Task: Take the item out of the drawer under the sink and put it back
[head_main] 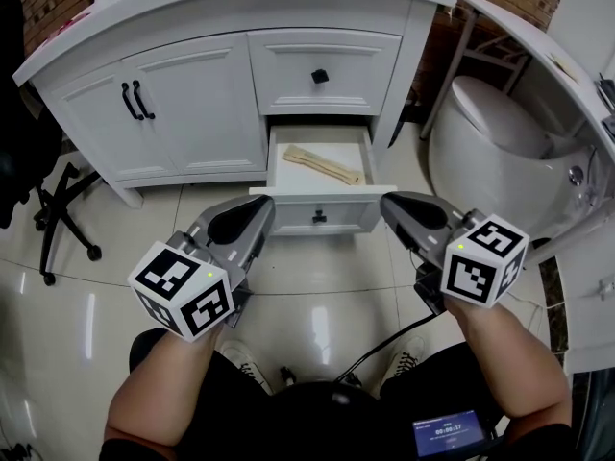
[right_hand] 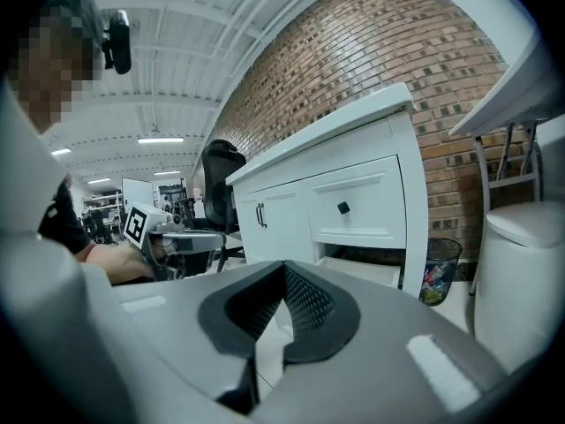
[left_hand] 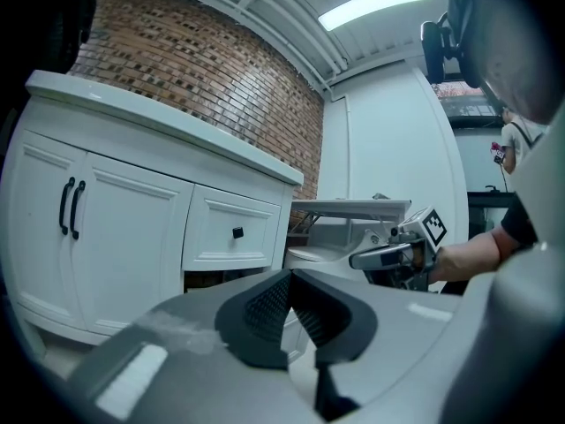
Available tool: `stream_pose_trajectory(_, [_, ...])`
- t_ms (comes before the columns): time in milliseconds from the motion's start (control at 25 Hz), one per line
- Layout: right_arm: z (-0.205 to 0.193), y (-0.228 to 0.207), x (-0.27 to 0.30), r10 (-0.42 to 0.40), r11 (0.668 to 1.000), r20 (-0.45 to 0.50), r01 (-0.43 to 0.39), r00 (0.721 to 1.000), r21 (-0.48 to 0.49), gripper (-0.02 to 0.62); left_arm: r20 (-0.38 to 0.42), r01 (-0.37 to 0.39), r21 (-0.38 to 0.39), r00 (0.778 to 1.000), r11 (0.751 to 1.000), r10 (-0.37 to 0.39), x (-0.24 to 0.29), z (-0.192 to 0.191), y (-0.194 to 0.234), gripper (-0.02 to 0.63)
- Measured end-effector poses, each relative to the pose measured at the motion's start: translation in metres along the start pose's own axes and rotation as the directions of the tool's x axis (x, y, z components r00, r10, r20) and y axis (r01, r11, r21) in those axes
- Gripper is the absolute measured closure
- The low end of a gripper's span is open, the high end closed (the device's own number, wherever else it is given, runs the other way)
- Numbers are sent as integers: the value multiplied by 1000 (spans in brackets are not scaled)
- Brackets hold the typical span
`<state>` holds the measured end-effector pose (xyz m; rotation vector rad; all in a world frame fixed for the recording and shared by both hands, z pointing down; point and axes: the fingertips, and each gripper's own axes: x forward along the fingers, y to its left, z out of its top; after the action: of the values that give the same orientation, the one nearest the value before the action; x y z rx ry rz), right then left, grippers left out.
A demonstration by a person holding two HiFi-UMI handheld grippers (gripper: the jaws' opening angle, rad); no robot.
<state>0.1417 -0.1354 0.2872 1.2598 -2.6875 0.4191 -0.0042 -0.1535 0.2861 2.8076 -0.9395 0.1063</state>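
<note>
The lower drawer (head_main: 277,164) of the white vanity stands pulled open. A tan wooden item (head_main: 322,164) lies flat inside it, slanting from back left to front right. My left gripper (head_main: 263,206) hovers just in front of the drawer's left corner, above the floor, its jaws shut and empty. My right gripper (head_main: 390,204) hangs by the drawer's right corner, also shut and empty. In the left gripper view, the left gripper's (left_hand: 290,275) pads meet at the tips, and in the right gripper view so do the right gripper's (right_hand: 283,266). Neither gripper touches the drawer.
Above the open drawer is a shut drawer with a black knob (head_main: 320,75). Cabinet doors with black handles (head_main: 135,100) are to the left. A white toilet (head_main: 490,133) stands close on the right and an office chair (head_main: 48,200) on the left. A waste bin (right_hand: 439,270) sits beside the vanity.
</note>
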Motion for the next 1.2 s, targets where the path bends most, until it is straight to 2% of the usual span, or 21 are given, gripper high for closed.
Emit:
stream_pose_trajectory(280, [-1,23,-28,7,1000,19,-7,1000,16,588,13,3,5,1000,1000,-3,-21,9,-24,600])
stream_pose_trajectory(640, [-1,56,-70,-6,1000,55,7,998,-23,588,31,1,41,1000,999,-3,-53,15,-58,600])
stream_pose_trajectory(840, [-4,66,-80,-25,998,66,29,998,-56,588,8,-36,104,999,994,36,-53,5,-57,600])
stream_pose_trajectory(1200, [-7,63,-84,-46,997,60,50,997,-65,588,18,-21,97,1000,995,20,-54,8,-61,600])
